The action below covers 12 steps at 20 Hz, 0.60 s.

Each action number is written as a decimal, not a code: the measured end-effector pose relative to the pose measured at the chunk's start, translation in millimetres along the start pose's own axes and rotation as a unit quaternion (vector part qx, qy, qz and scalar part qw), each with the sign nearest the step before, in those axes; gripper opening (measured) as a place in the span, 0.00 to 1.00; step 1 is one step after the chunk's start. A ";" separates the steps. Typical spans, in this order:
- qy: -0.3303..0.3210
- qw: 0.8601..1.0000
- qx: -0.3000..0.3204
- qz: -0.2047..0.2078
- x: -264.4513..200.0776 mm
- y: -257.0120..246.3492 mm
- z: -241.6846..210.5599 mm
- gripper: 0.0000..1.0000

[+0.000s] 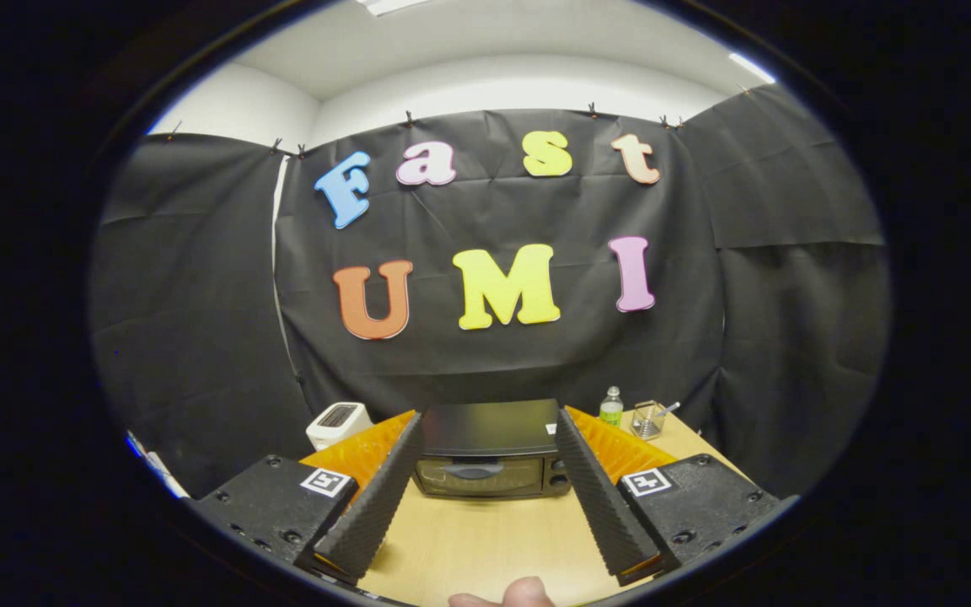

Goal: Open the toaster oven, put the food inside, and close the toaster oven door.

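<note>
Pale wooden table top (485, 539) lies nearest to me, and on it the gripper (485, 438) hangs with its two fingers spread wide and nothing between them but air. At the very near edge I see a fingertip (512, 593) of the person who carries the tool.

Just beyond the fingers, centred between them, stands the black box-shaped toaster oven (490, 451) with a glass door (473, 476) that is closed; a dark curved handle (473, 470) sits along the top of this door. I do not see the food from here.

My judgement is that the opening step is not yet begun. To do it well I would go forward and a little down, keep the fingers level, close both on the handle at its middle, and then pull toward me and downward in an arc, because the door probably hinges at the bottom. Pulling straight could drag the whole oven over the table.

The tool looks held level, pointing straight at the oven.

Farther left is a small white toaster (338, 424). Farther right are a clear plastic bottle with a green label (611, 407) and a clear glass cup (647, 419) holding some utensil.
</note>
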<state>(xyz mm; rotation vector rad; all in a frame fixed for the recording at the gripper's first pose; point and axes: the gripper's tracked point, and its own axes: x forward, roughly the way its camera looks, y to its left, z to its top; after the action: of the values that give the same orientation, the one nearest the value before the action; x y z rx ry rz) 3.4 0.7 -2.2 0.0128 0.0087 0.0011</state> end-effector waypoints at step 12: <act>0.003 1.000 -0.005 -0.001 11.0 -2.4 -2.5 1.00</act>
<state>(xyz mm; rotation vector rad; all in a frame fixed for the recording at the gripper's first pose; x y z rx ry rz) 14.4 -1.6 -4.8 0.0023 0.0147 -0.0012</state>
